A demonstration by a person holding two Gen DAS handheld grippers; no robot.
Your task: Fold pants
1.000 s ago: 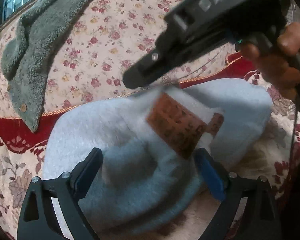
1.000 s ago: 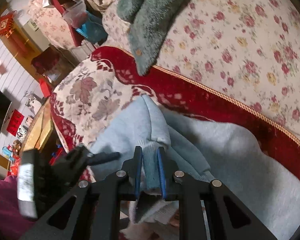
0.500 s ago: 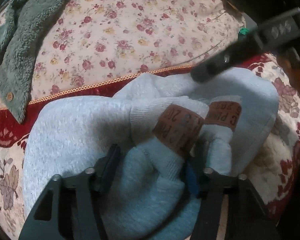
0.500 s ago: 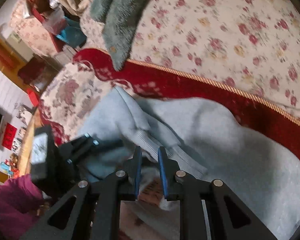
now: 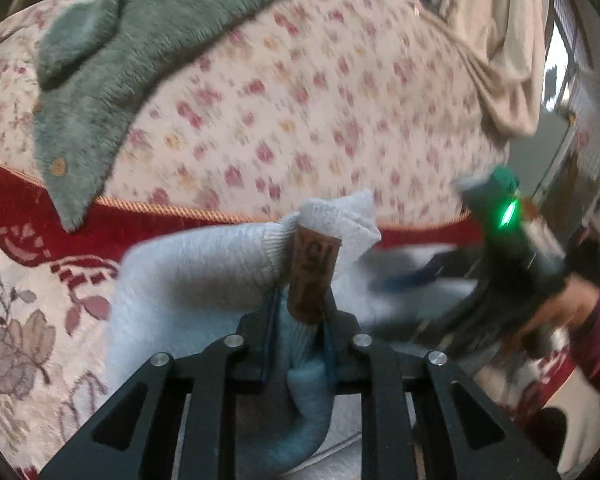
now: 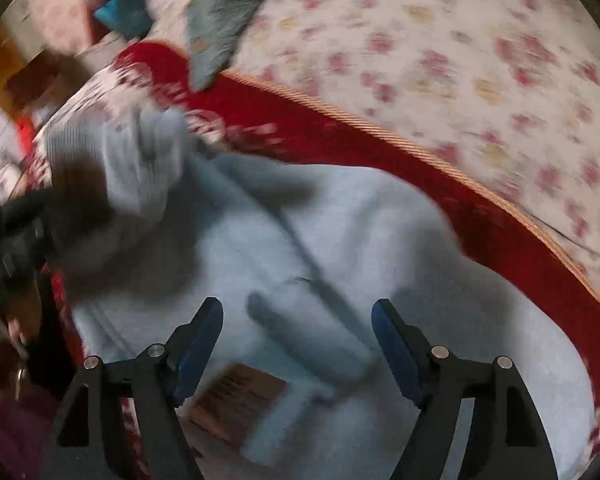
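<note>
Left wrist view: left gripper [image 5: 300, 316] clamped tight on a bunched cuff of the light blue pants [image 5: 188, 276], with a brown patch [image 5: 312, 276] standing upright between the fingers [image 5: 270, 320]. Cuff end raised above the cloth, pointing up and away from the camera. Right gripper [image 5: 420, 272] visible at the right edge only as a dark blurred body with a green light, held by the right hand [image 5: 556, 312]; finger spacing not readable from here.

Right wrist view: right gripper [image 6: 298, 344] spread wide, holding nothing, hovering over the pants [image 6: 380, 264]. Second brown patch [image 6: 240, 400] lying flat on the cloth between and below the fingers [image 6: 198, 344]. Left gripper [image 6: 24, 216] visible at far left as a dark blur with the lifted cuff bundle above it.

Pants spread on the red border of the floral sofa cover [image 6: 480, 60], long axis running from lower right toward upper left in this view, seam line following the same diagonal. Grey fleece garment [image 5: 100, 92] lying on the cover well behind the pants, shown in full only in the left view.
</note>
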